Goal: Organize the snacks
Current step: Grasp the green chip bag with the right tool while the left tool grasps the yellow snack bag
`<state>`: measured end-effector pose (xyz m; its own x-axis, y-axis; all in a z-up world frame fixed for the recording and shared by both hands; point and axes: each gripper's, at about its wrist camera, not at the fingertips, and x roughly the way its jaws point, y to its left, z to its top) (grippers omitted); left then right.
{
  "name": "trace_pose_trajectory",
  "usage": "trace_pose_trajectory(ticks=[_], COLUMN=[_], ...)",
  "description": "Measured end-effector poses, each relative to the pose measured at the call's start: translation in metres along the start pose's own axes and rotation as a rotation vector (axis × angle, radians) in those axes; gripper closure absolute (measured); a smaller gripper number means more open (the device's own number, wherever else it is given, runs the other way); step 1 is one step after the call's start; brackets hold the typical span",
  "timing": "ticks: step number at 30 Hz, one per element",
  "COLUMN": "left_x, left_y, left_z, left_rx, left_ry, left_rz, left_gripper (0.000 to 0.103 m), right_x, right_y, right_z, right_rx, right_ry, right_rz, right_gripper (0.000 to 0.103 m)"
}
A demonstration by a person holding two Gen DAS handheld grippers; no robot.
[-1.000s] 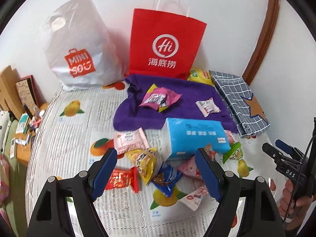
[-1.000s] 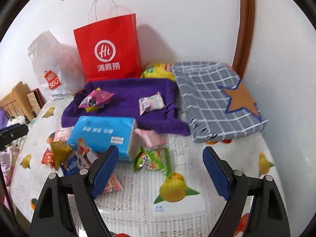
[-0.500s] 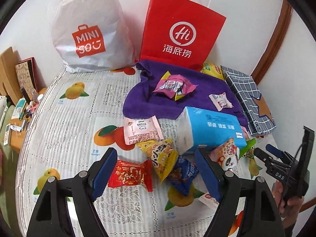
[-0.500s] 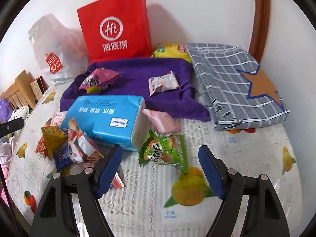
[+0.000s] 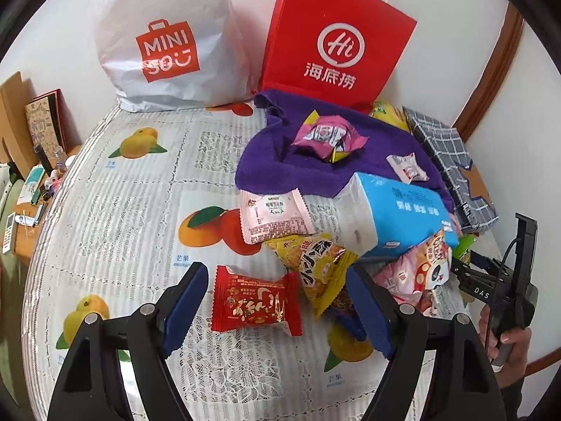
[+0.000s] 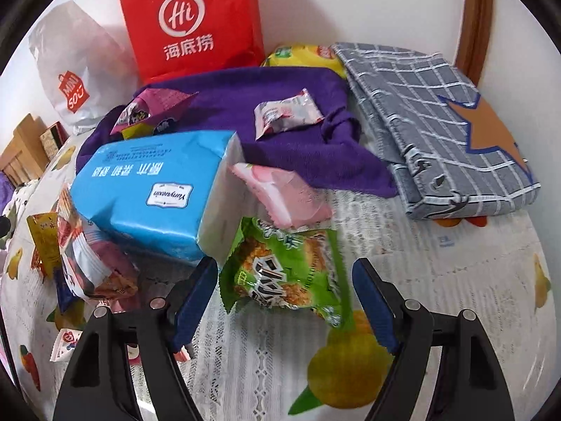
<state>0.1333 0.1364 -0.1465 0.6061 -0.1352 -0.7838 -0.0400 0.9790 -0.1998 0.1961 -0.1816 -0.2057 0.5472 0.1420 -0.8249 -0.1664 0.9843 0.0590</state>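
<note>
Lying flat on the fruit-print cloth of the desk (image 5: 147, 210), the red snack packet (image 5: 257, 303) is framed between the two blue pads of the left hand-held gripper (image 5: 277, 310), whose jaws are held wide with nothing pressed between them; this spacing is judged to be kept so that the packet can be taken across its short side. The green snack packet (image 6: 285, 273) is bracketed in the same way by the right hand-held gripper (image 6: 284, 301), whose jaws have just been closing a little and are not seen to press on it; the packet lies between them, unheld. Both packets are seen at the near edge of a loose heap, beside a yellow packet (image 5: 315, 263) and a pink packet (image 6: 280, 194), which lean against a blue tissue pack (image 6: 154, 196). Beyond, two more snacks are spread on a purple towel (image 6: 280, 154). At the wall a red paper bag (image 5: 333, 42) and a white plastic bag (image 5: 164, 35) are stood upright, perhaps as destinations.
</note>
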Motion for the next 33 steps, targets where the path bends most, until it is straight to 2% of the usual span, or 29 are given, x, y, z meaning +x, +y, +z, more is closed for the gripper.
trace_pose_trajectory(ticks=[1,3,6,13,25,28,30,33], left_x=[0.003,0.009,0.014,0.025,0.070,0.075,0.078,0.077], left_y=[-0.001,-0.003,-0.007,-0.029,-0.044,-0.045,-0.044,-0.044], left_z=[0.000,-0.001,-0.001,0.000,0.000,0.000,0.000,-0.001], left_rx=[0.006,0.014,0.021,0.085,0.123,0.123,0.116,0.104], left_ry=[0.006,0.021,0.030,0.040,0.097,0.109,0.117,0.114], left_rz=[0.003,0.004,-0.010,-0.022,0.072,0.078,0.069,0.048], left_gripper=[0.023,0.023,0.023,0.023,0.026,0.033,0.047,0.052], right_x=[0.001,0.001,-0.004,-0.023,-0.042,-0.044,-0.043,-0.039], right_y=[0.001,0.004,0.006,-0.004,-0.018,-0.018,-0.017,-0.015], right_z=[-0.001,-0.003,-0.005,-0.008,-0.028,-0.030,-0.031,-0.032], right_rx=[-0.008,-0.030,-0.048,-0.002,0.017,0.019,0.018,0.020], right_ry=[-0.003,-0.003,-0.015,-0.050,-0.048,-0.045,-0.041,-0.034], right_rz=[0.005,0.013,0.005,0.033,0.010,0.012,0.019,0.024], right_gripper=[0.027,0.041,0.043,0.044,0.045,0.045,0.045,0.045])
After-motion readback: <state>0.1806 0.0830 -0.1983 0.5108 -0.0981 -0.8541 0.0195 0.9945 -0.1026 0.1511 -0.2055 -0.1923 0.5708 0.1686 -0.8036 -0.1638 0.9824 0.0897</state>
